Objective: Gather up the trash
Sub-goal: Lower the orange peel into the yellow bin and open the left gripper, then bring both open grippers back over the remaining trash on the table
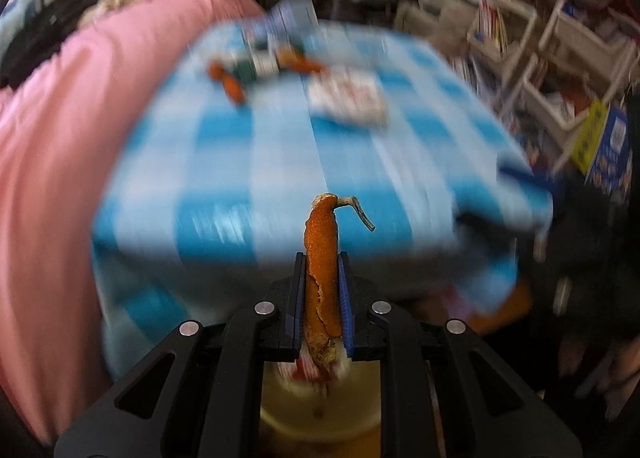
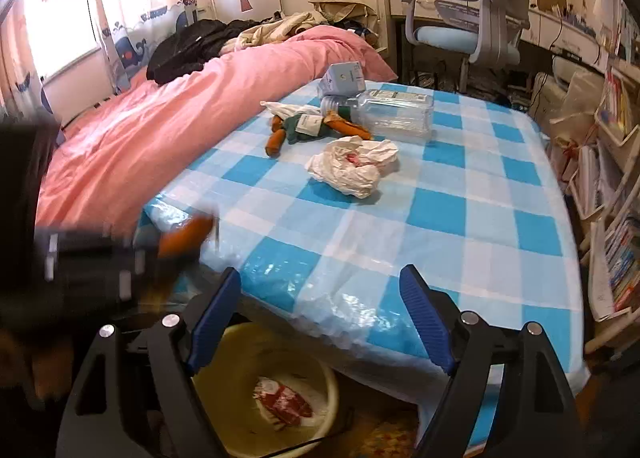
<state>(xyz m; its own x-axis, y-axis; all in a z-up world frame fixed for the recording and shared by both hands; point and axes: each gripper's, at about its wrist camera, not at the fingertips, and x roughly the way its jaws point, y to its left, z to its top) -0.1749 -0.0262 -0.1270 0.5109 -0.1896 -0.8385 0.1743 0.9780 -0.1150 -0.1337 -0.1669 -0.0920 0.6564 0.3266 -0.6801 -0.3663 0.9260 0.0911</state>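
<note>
Left gripper (image 1: 322,278) clamped on orange peel (image 1: 320,242) above yellow bin (image 2: 280,390), right gripper (image 2: 320,318) spread empty — red wrapper (image 2: 284,402) binned, tissue (image 2: 352,166), bottle (image 2: 392,114) left on table (image 2: 460,226).

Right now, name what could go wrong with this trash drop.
1. The left gripper pinches the orange peel only along its lower part; the free top and stem could snag or flip the peel past the yellow bin.
2. The bin sits partly under the table edge, so its opening is narrowed.
</note>
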